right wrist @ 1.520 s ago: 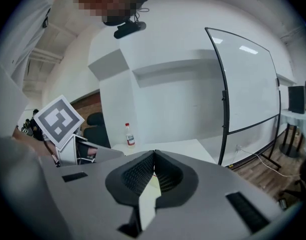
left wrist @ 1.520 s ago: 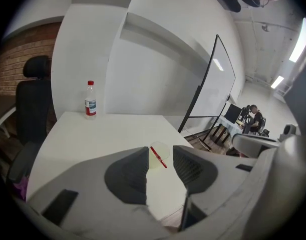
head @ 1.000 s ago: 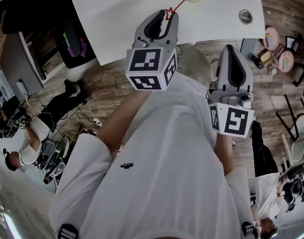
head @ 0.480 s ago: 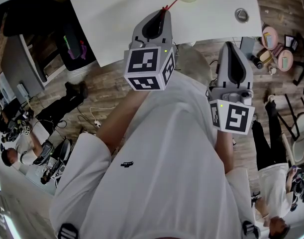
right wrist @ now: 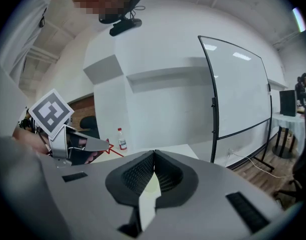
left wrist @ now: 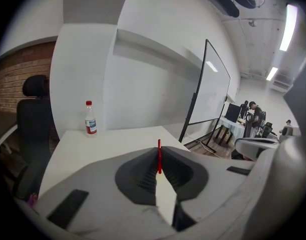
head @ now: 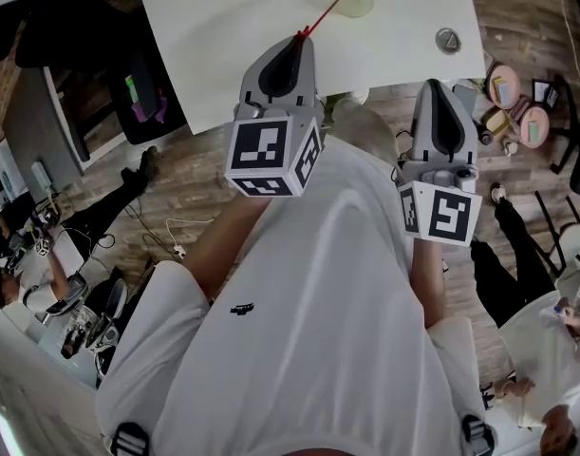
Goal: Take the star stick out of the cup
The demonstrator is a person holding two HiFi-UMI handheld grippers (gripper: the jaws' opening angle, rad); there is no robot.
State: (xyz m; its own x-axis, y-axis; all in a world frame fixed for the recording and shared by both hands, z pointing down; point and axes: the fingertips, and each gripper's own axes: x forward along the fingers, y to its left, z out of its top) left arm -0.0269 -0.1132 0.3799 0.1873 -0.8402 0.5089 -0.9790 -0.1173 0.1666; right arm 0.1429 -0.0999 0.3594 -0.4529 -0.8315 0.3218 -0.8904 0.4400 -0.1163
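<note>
A thin red star stick slants from a pale cup on the white table down to my left gripper. That gripper is shut on the stick's star end. In the left gripper view the stick stands edge-on between the closed pads. From the right gripper view, the red star pokes out of the left gripper. Whether the far end is inside the cup I cannot tell. My right gripper hangs near the table's front edge, shut on nothing.
A water bottle stands at the table's far side. A round metal grommet sits in the tabletop right of the cup. A black chair is at the left and a whiteboard at the right. People sit around the room.
The left gripper's jaws have shut on the star end of the stick, which showed in front of them before. The right gripper has stayed shut and about where it was.
</note>
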